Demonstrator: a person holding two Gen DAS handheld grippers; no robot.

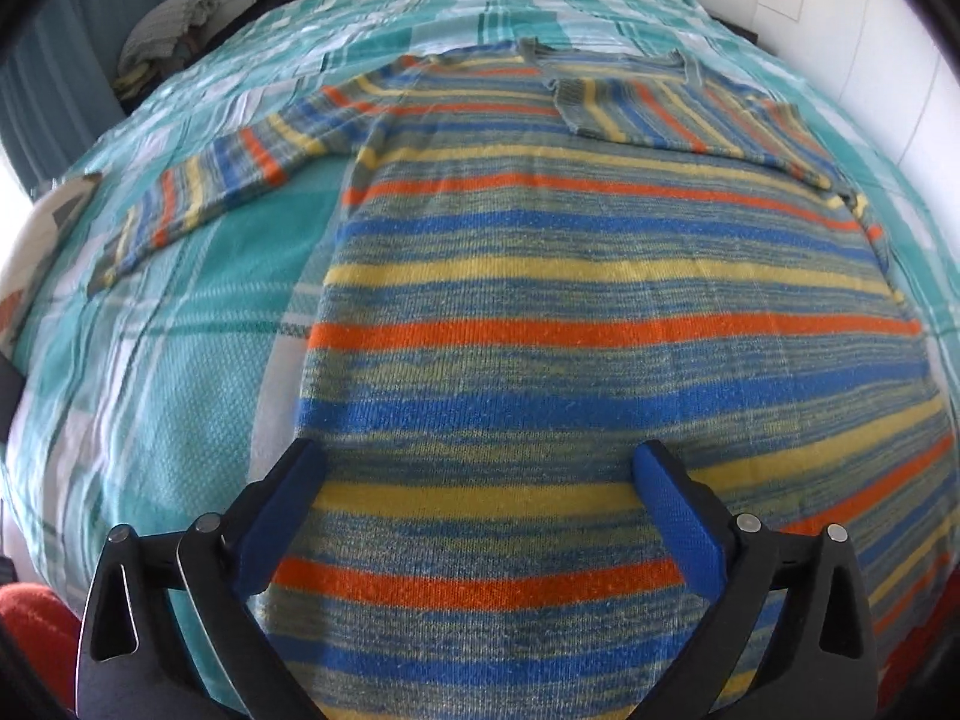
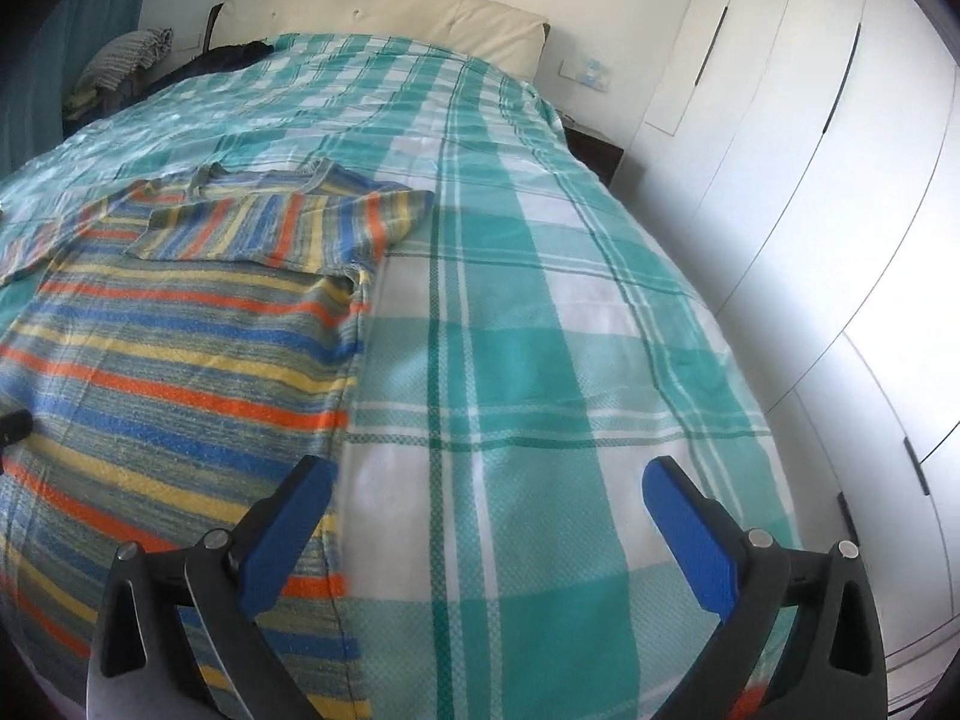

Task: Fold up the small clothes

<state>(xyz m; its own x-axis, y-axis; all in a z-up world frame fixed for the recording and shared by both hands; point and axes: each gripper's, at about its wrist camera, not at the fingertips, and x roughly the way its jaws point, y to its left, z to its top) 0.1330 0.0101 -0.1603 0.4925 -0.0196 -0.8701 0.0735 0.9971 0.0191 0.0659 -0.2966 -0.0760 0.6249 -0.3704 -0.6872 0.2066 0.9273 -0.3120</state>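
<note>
A striped knit sweater (image 1: 600, 312) in blue, orange, yellow and grey-green lies flat on the bed. Its right sleeve (image 1: 690, 114) is folded across the chest; its left sleeve (image 1: 198, 198) stretches out to the left. My left gripper (image 1: 480, 462) hovers open over the sweater's lower body, nothing between its blue pads. In the right wrist view the sweater (image 2: 180, 348) fills the left half. My right gripper (image 2: 489, 480) stands open above the sweater's right edge and the bedspread, holding nothing.
The bed carries a teal and white plaid bedspread (image 2: 540, 330). A cream headboard (image 2: 384, 18) stands at the far end. White wardrobe doors (image 2: 810, 180) line the right side. Folded clothes (image 2: 126, 54) sit at the far left, beside a teal curtain (image 1: 54, 72).
</note>
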